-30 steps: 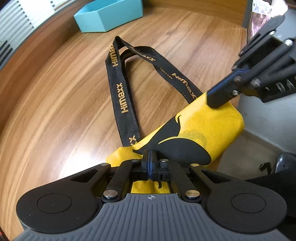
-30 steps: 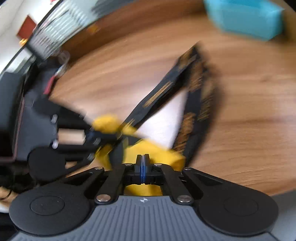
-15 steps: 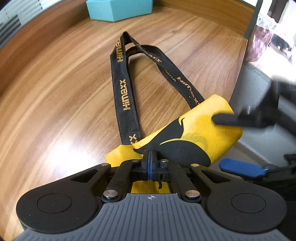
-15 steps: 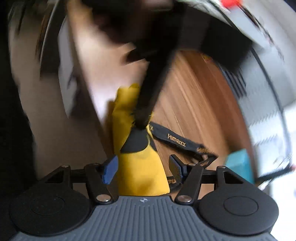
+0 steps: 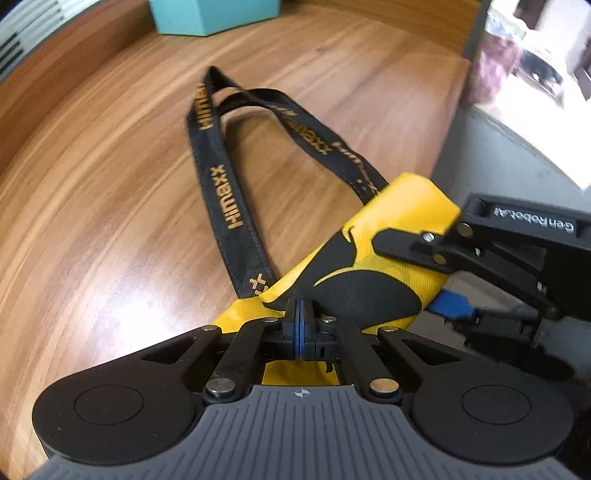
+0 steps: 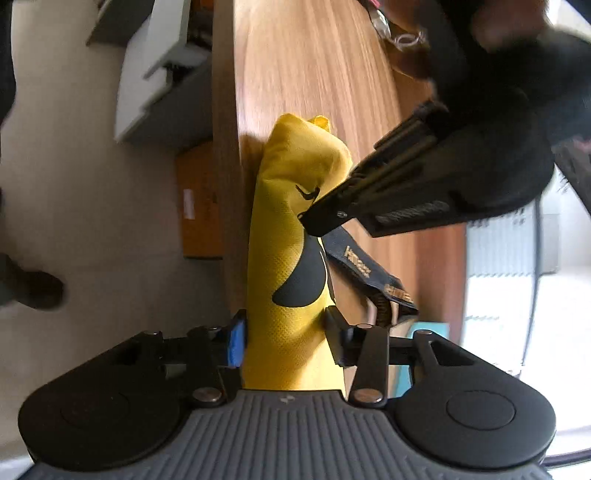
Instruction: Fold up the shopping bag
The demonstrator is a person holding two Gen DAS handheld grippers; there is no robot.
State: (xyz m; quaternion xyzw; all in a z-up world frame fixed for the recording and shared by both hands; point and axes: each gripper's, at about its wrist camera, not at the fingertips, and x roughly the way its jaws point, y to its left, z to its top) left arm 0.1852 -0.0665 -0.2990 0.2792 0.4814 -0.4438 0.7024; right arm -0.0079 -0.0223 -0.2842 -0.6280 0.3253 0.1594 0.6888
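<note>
1. The folded yellow non-woven shopping bag (image 5: 391, 236) with a black curved print lies at the edge of the brown wood-grain table (image 5: 110, 184), part of it hanging past that edge.
2. The left gripper (image 5: 300, 325) has its fingers pressed together on the bag's near hem, so the yellow fabric is pinched between the blue pads.
3. The right gripper (image 6: 284, 336) has its jaws apart, straddling the other end of the bag: the blue-padded finger (image 6: 236, 343) sits beside one side of the fabric and the black finger beside the other. Whether either presses the cloth cannot be told.
4. In the left wrist view the right gripper (image 5: 410, 280) comes in from the table edge, one finger above the bag and the blue-padded one below it.
5. The bag's two black woven handle straps (image 5: 229, 192) with gold "Himaxx" lettering stretch from the bag across the table, away from the edge, lying flat and meeting in a loop.
6. A teal hexagonal box (image 5: 214, 16) stands well beyond the straps' far end (only part of it shows).
7. The bag's fabric shows a fine dimpled texture (image 6: 284, 332); the table surface is smooth and glossy.
</note>
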